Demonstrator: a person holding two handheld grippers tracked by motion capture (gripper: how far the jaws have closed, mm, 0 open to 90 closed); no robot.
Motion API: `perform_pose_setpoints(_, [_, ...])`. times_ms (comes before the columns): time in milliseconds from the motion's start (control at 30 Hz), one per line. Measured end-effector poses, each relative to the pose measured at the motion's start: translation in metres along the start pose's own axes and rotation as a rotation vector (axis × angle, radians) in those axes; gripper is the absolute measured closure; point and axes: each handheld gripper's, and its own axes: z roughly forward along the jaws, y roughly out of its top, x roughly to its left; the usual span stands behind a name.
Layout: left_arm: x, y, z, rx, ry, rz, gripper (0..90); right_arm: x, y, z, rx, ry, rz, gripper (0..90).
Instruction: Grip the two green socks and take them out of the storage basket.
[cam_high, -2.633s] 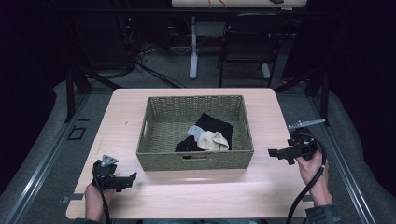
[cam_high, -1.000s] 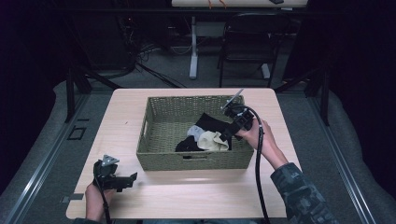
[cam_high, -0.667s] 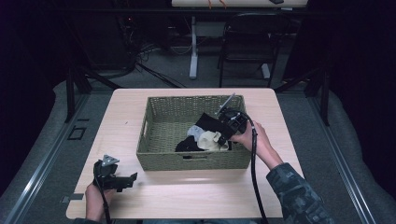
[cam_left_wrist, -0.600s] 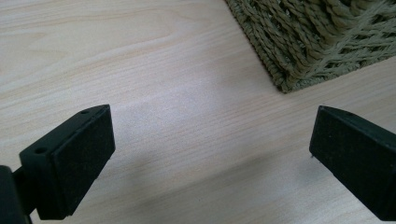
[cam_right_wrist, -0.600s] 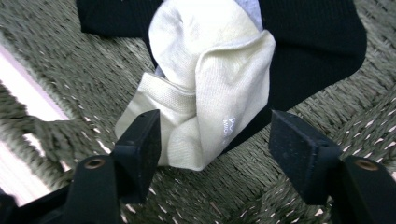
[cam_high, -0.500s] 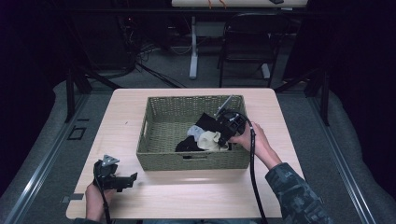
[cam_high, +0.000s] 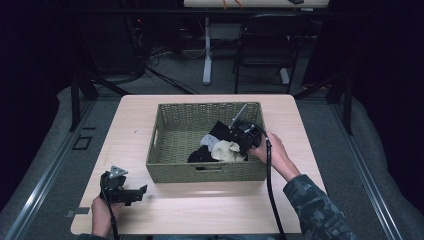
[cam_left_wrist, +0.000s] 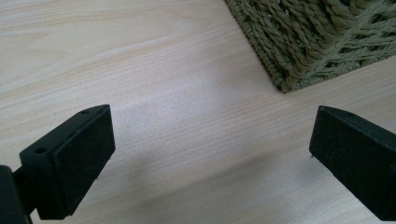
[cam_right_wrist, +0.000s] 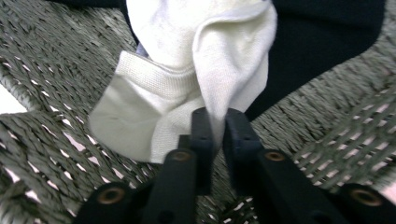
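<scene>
1. The wooden table (cam_high: 210, 210) carries a woven olive-green basket (cam_high: 170, 145) at its middle, its rope-like weave tight and coarse.
2. Inside the basket, toward its right half, lies a small heap of socks: black socks (cam_high: 202, 156) under and around a cream-white sock (cam_high: 227, 150).
3. The cream-white sock (cam_right_wrist: 187, 79) is a short ankle sock of fine ribbed knit, folded over itself, slightly dingy, with its cuff band lying flat on the basket floor and a black sock (cam_right_wrist: 322, 32) behind it.
4. My right gripper (cam_right_wrist: 215, 122) has just been closing and now pinches a fold of the cream-white sock between its jaws.
5. My left gripper (cam_left_wrist: 210, 149) rests low over the table by the basket's near left corner, jaws spread wide with only bare wood between them.
</scene>
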Motion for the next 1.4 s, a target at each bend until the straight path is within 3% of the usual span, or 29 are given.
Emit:
perform_pose_setpoints(67, [0.000, 0.000, 0.000, 0.000, 0.000, 0.000, 0.2, 0.000, 0.000, -0.004, -0.016, -0.014, -0.010, 86.8])
perform_pose_setpoints(133, [0.000, 0.000, 0.000, -0.001, 0.001, -0.001, 0.2, 0.002, -0.003, -0.017, -0.078, -0.036, -0.006, 87.3])
perform_pose_setpoints(600, [0.000, 0.000, 0.000, -0.001, 0.002, -0.002, 0.2, 0.003, -0.002, -0.070, -0.180, -0.082, -0.031, 87.4])
perform_pose_setpoints(1400, [-0.001, -0.001, 0.000, 0.001, -0.001, 0.011, 0.2, 0.002, 0.011, -0.110, -0.245, -0.117, -0.037, 87.3])
